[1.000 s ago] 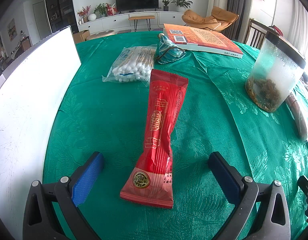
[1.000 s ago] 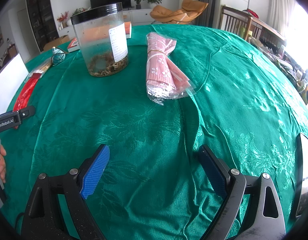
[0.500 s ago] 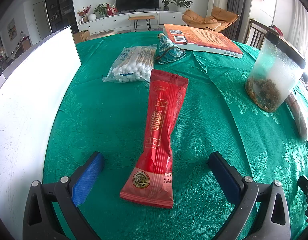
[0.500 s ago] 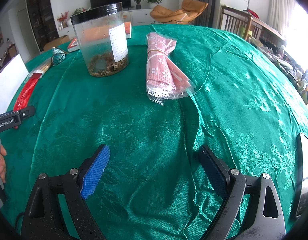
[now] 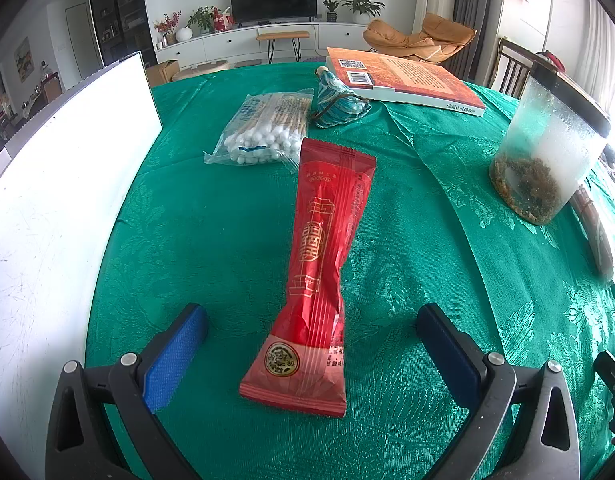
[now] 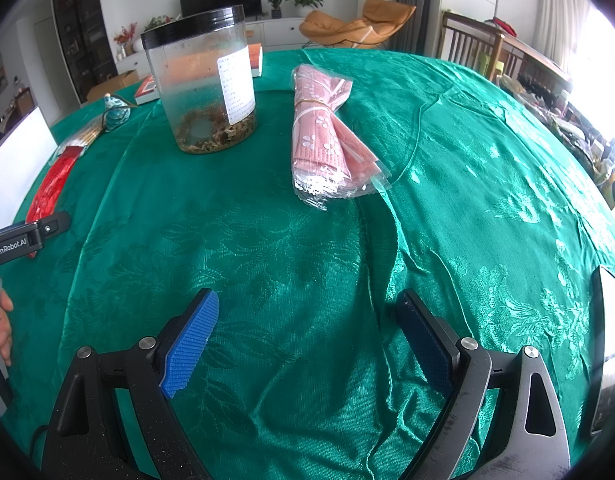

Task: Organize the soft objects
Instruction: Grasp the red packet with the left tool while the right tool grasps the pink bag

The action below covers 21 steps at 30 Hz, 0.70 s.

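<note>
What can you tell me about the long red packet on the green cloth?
The red packet is a long, shiny, crinkly foil-like wrapper with gold printing and a round gold seal near its close end. It looks sealed and lies flat on the green tablecloth, lengthwise between the open left gripper fingers, which do not touch it. Its far end nearly reaches the cotton swab bag.

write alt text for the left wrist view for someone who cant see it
A long red sachet lies flat on a green tablecloth, its near end between the wide-open fingers of the left gripper, untouched. Beyond it lie a bag of cotton swabs, a small teal pouch and an orange book; a black-lidded clear jar stands at right.
</note>
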{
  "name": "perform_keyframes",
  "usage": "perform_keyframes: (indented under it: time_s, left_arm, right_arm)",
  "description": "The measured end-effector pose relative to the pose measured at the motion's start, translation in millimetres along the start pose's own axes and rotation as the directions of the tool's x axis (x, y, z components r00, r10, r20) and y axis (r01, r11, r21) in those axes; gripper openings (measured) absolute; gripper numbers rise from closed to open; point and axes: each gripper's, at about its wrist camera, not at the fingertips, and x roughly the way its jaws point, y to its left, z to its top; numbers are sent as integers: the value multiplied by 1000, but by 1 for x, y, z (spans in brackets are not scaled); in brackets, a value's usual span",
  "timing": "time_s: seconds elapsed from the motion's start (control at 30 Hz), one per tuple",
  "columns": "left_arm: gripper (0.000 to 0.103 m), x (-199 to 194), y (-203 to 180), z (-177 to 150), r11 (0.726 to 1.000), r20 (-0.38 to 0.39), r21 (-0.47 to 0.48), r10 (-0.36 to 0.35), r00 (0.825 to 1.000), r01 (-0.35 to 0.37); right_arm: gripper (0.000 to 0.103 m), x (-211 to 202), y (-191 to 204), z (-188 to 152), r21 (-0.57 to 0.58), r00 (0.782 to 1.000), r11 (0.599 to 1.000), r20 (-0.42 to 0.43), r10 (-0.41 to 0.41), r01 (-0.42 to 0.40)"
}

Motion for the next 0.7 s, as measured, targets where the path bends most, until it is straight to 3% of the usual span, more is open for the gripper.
perform_keyframes:
  time_s: [0.43,0.53,0.6,0.7]
  left_arm:
    - [103,1,0,1,1000,-6,2,-1,1000,1]
    - [103,4,0,9,1000,-124,18,-14,992,17]
    - [102,5,-1,11,999,-162,21,-28,986,31]
    - [81,-1,-4,14,999,-167,36,-31,985,38]
  right_arm:
    - [92,0,0,0,0,1000,1000,0,1,-1]
    - [91,-5,-3,-2,22,999,999,12,31,-32]
    - [90,-18,-14,1,91,990,987,38,132,-135]
    - [90,-42,-27,28,139,984,981,129,121,-139]
